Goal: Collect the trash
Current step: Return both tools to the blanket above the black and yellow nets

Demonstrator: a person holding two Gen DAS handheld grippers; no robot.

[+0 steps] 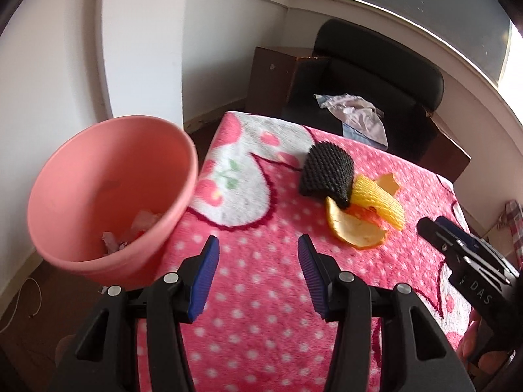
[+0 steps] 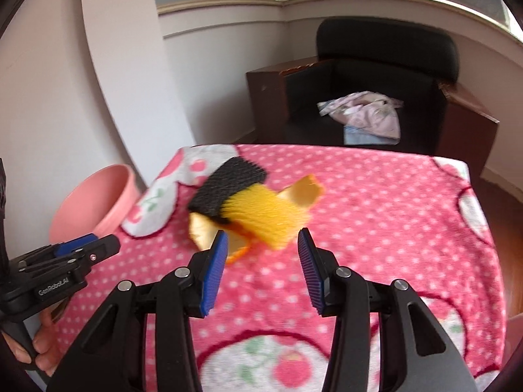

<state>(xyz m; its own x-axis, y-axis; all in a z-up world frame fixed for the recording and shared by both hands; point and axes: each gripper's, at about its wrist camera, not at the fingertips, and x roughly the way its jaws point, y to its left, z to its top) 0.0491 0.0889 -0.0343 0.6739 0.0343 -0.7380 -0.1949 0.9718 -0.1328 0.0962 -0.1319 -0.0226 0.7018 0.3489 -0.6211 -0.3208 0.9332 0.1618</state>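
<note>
Over the pink blanket, both grippers gape empty; a clumsy grab could scatter the overlapping peels.

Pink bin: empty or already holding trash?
Not empty. The pink bin shows crumpled paper scraps at its bottom, left wrist view.

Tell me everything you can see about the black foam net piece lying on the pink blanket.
The black foam mesh sleeve is a short, curved piece with a knobbly net texture, arched like a half tube and lying on the pink polka-dot fleece blanket. It looks soft and light. Its near end overlaps the yellow foam mesh sleeve and an orange peel. Neither gripper touches it.
</note>
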